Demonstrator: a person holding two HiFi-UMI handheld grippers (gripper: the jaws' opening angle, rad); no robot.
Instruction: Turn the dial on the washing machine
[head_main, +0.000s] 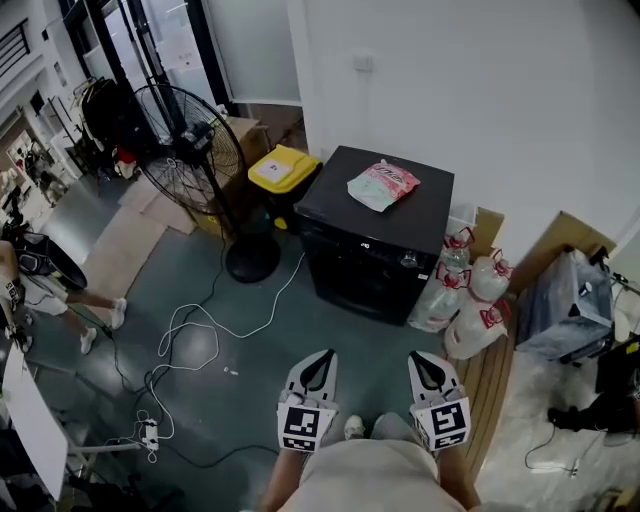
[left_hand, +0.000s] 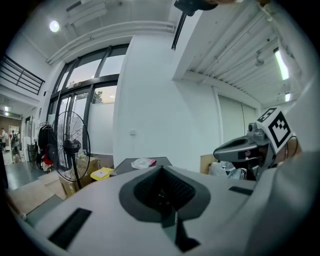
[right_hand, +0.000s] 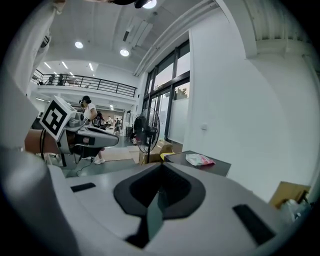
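The washing machine is a low black box against the white wall, well ahead of me. A small knob shows near the top right of its front. A pink and white bag lies on its lid. Both grippers hang low in the head view, far short of the machine. My left gripper and right gripper are both shut with nothing between their jaws. The left gripper view looks along the shut left gripper toward the machine's lid. The right gripper points at the lid too.
A black pedestal fan and a yellow-lidded bin stand left of the machine. White and black cables trail over the green floor. Large water bottles sit right of it on a wooden pallet. A person's legs show at far left.
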